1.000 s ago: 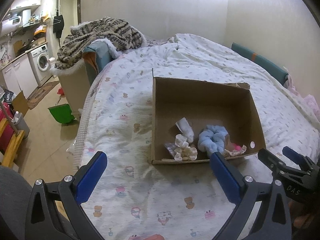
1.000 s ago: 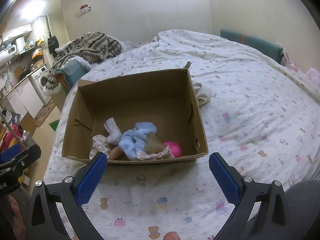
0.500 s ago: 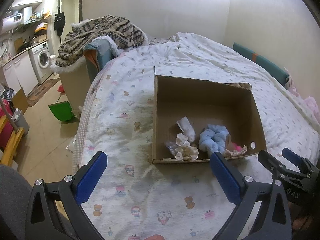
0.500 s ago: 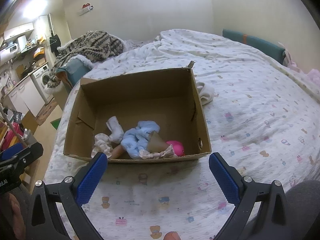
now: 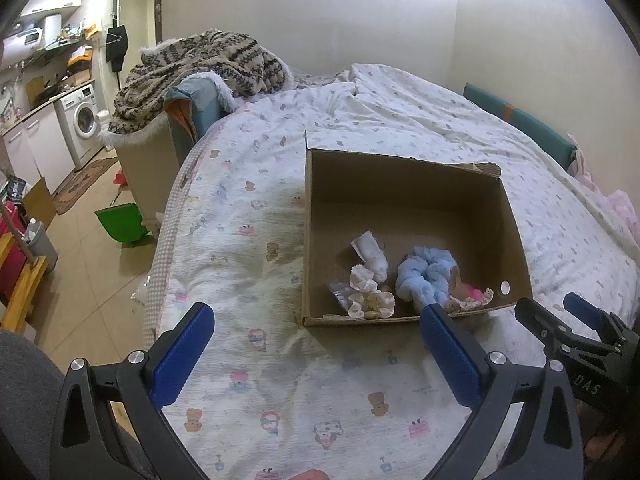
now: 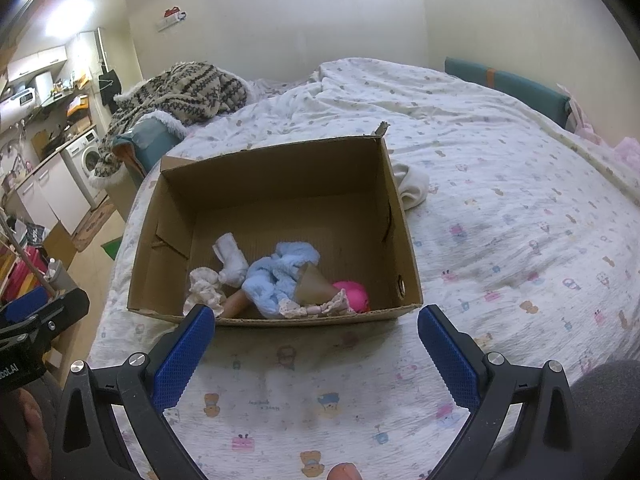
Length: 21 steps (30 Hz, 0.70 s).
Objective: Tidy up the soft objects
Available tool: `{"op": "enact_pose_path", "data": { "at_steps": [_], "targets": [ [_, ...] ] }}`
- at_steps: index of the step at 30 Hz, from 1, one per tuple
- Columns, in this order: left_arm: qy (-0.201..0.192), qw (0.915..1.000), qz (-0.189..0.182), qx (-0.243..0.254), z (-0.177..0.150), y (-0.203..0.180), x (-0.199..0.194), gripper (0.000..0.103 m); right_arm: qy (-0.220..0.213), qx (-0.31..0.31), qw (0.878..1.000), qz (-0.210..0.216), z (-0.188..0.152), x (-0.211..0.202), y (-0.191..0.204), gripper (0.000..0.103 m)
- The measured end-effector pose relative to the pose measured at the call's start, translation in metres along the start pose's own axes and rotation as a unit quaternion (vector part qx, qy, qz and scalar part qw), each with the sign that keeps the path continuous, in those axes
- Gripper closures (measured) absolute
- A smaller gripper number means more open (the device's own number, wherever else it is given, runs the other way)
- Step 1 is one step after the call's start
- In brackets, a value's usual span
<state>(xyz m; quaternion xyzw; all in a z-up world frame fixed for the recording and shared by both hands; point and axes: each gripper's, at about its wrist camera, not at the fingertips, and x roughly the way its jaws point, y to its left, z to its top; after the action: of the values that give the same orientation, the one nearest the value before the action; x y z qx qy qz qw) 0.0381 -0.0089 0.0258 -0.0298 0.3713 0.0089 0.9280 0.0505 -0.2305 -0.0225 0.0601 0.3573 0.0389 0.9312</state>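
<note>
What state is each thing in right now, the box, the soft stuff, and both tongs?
Cardboard box: open-topped, upright on the bed.
Blue fluffy cloth: bunched inside the box.
White sock: inside the box.
White cloth: outside, on the bed beside the box.
Left tongs: open, empty.
Right tongs: open, empty.

Bed (image 6: 500,208) with a printed quilt carries an open cardboard box (image 6: 406,248) near the front edge. White cloth (image 6: 412,186) lies on the quilt, touching the box's right wall. Knit blanket (image 5: 200,64) piled at the far-left corner.
</note>
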Motion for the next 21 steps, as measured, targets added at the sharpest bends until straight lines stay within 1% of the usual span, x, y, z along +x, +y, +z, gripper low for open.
{"op": "enact_pose_path", "data": {
  "at_steps": [6,21],
  "targets": [
    [0.009,1.0,-0.002,0.001,-0.0016,0.0001,0.0027,0.0,-0.001,0.0,1.0,0.001,0.0003,-0.0002,0.001,0.0],
    [0.014,0.9999,-0.004,-0.001,-0.0041,0.0007,0.0064,0.0,-0.001,0.0,1.0,0.001,0.0004,-0.0002,0.001,0.0]
  ]
}}
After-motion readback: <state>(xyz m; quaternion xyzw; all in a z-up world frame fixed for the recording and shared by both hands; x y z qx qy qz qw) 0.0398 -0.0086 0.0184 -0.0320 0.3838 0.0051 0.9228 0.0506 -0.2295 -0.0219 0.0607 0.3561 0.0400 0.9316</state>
